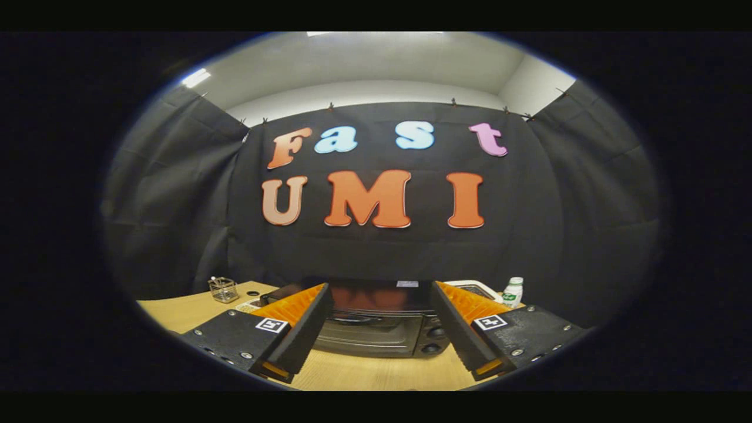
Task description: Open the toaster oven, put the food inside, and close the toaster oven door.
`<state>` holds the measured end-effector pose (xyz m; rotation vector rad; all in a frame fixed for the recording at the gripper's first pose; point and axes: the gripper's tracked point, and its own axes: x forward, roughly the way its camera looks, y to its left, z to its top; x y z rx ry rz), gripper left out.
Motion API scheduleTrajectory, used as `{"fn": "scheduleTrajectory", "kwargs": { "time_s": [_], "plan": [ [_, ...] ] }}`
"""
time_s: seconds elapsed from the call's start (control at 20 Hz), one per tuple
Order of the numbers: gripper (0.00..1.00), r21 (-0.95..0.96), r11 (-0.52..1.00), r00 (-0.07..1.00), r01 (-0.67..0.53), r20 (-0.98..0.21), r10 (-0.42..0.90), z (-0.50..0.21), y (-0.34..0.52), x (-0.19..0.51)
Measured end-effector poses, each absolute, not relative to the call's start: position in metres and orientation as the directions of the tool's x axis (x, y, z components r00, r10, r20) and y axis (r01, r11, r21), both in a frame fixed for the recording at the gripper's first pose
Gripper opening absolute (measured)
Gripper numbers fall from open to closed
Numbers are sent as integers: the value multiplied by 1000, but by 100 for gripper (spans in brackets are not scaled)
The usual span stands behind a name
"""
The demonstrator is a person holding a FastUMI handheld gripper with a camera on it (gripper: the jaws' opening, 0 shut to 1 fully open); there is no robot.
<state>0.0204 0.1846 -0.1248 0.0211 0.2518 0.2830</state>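
the gripper point(379, 305) hangs above the wooden desk point(376, 370) with its two fingers spread wide and nothing between them but open space. the toaster oven point(376, 329) sits on the desk just ahead of the fingers, centred in the gap between them, so that its dark front shows between the two fingertips. its door is shut, with the handle point(355, 320) running across the top of the glass, and two round knobs point(433, 339) stand one above the other on the side of the front nearer the right finger. the fingers do not touch the oven; they stand apart from it, one to each side of its front.

beyond the left finger a small wire basket point(223, 289) stands on the desk, near the cloth wall. beyond the right finger a small plastic bottle point(512, 292) with a white cap stands upright, and just beside it lies a white thing point(479, 288) that is partly hidden behind the finger, too little of it showing to tell what it is.
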Motion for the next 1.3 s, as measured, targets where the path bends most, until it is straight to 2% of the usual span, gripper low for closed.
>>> {"fn": "scheduleTrajectory", "kwargs": {
  "time_s": [0.45,0.75,0.9,1.05,1.1,1.3],
  "plan": [
    [99,50,964,868,-260,-425,256,-211,235,65],
    [99,56,966,871,-252,-421,252,-223,241,66],
    [91,94,961,876,-258,-396,274,-220,242,53],
    [87,90,947,861,-308,-398,317,-219,246,33],
    [81,90,942,851,-323,-409,331,-219,245,25],
    [76,85,915,793,-395,-471,387,-226,241,-19]
  ]
}}
